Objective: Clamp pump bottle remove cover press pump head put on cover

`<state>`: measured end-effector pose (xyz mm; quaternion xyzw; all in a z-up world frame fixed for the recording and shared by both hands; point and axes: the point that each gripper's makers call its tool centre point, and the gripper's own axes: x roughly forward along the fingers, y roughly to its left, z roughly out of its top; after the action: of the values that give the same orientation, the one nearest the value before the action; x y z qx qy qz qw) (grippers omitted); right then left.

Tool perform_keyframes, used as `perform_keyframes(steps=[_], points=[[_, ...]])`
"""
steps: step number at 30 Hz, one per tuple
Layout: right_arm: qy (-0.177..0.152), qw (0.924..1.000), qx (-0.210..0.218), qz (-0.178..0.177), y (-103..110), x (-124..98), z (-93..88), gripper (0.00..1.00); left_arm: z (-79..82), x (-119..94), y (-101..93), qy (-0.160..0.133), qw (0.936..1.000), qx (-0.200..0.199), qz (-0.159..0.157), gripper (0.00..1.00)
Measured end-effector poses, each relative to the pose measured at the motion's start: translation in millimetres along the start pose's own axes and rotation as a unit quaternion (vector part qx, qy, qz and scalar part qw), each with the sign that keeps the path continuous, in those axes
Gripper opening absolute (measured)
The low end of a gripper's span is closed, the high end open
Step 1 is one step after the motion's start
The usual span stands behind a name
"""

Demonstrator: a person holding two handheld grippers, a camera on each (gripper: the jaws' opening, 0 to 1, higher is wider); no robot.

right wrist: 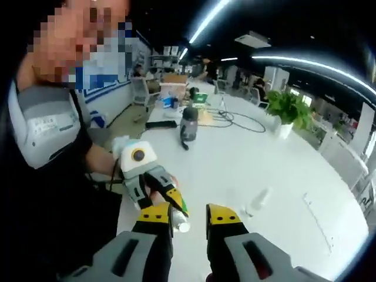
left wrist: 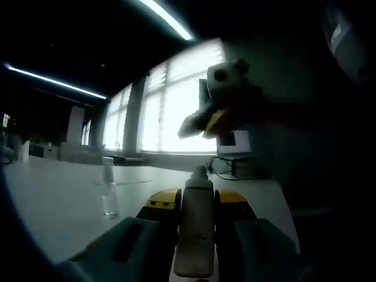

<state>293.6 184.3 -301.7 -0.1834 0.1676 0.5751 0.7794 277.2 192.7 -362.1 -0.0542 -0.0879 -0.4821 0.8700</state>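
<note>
Left tool [left wrist: 197, 205] has the pump bottle [left wrist: 195, 229] clamped between its yellow-tipped jaws, bottle body running straight along the jaws with the nozzle end pointing forward, away from the holder and out over the white counter [left wrist: 53, 200]. From the right gripper view that same left tool [right wrist: 154, 187] sits low and to the left, the bottle's end [right wrist: 181, 223] poking out just beside the right tool's left jaw. Right tool [right wrist: 189, 216] has its jaws parted, nothing between them, hovering above the counter [right wrist: 235, 164]. The clear cover [left wrist: 108, 188] stands upright on the counter, well apart from the bottle, off toward the left side; in the right gripper view a small clear thing [right wrist: 258, 202] lies ahead of the right tool, likely that cover. My read: the pump head is bare, so the free right tool is the one to come across onto the nozzle, meeting the bottle's long axis nearly end-on.
</note>
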Motion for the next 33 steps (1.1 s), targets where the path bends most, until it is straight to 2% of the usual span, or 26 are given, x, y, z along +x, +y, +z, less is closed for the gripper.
perform_keyframes(steps=[2, 5, 7, 11, 13, 14, 16, 19, 21, 22, 25, 26, 27, 28, 30, 33], points=[[-0.036, 0.998, 0.043, -0.031, -6, -2, -0.3, 0.19, 0.2, 0, 0.7, 0.0, 1.0, -0.003, 0.002, 0.13], [-0.068, 0.9921, 0.07, -0.079, -14, -1, -3.7, 0.2, 0.1, 0, 1.7, 0.0, 1.0, -0.003, 0.004, 0.13], [-0.086, 0.9875, 0.096, -0.091, -11, 3, -4.4, 0.21, -0.6, 0, 2.2, 0.001, 1.0, -0.003, 0.005, 0.13], [-0.124, 0.9737, 0.153, -0.115, -9, 7, -5.0, 0.23, -0.8, 0, 3.8, 0.002, 1.0, -0.006, 0.007, 0.13], [-0.129, 0.9672, 0.179, -0.126, -7, 11, -12.4, 0.24, -1.1, 0, 4.3, 0.002, 0.9999, -0.006, 0.008, 0.13], [-0.125, 0.9672, 0.177, -0.132, -6, 13, -17.3, 0.25, -1.4, 0, 4.6, 0.003, 0.9999, -0.006, 0.008, 0.13], [-0.142, 0.9568, 0.193, -0.164, -9, 14, -23.7, 0.27, -1.9, 0, 5.3, 0.004, 0.9999, -0.004, 0.01, 0.13], [-0.187, 0.9324, 0.251, -0.181, -9, 11, -25.6, 0.28, -2.7, 1, 5.6, 0.006, 0.9999, 0.0, 0.012, 0.13], [-0.206, 0.9202, 0.278, -0.183, -7, 12, -27.4, 0.28, -3.1, 1, 5.9, 0.007, 0.9999, 0.0, 0.013, 0.13], [-0.209, 0.9159, 0.29, -0.183, -4, 14, -29.7, 0.28, -3.1, 1, 6.2, 0.007, 0.9999, 0.0, 0.014, 0.13], [-0.211, 0.9117, 0.301, -0.184, 1, 19, -36.0, 0.29, -2.5, 1, 7.3, 0.006, 0.9998, 0.001, 0.016, 0.13], [-0.215, 0.9071, 0.309, -0.189, 1, 20, -38.3, 0.29, -2.0, 0, 7.9, 0.005, 0.9998, 0.002, 0.018, 0.13], [-0.217, 0.8989, 0.316, -0.213, -5, 16, -43.4, 0.29, -1.6, 0, 8.2, 0.004, 0.9998, 0.002, 0.018, 0.13], [-0.221, 0.8957, 0.316, -0.221, -6, 15, -44.7, 0.29, -1.4, 0, 8.8, 0.004, 0.9998, 0.002, 0.02, 0.13], [-0.229, 0.8859, 0.334, -0.225, -7, 14, -47.3, 0.29, -1.3, 0, 9.6, 0.004, 0.9998, 0.002, 0.022, 0.13], [-0.226, 0.8856, 0.338, -0.224, -6, 17, -50.9, 0.28, -2.4, 0, 9.8, 0.006, 0.9997, 0.004, 0.023, 0.13]])
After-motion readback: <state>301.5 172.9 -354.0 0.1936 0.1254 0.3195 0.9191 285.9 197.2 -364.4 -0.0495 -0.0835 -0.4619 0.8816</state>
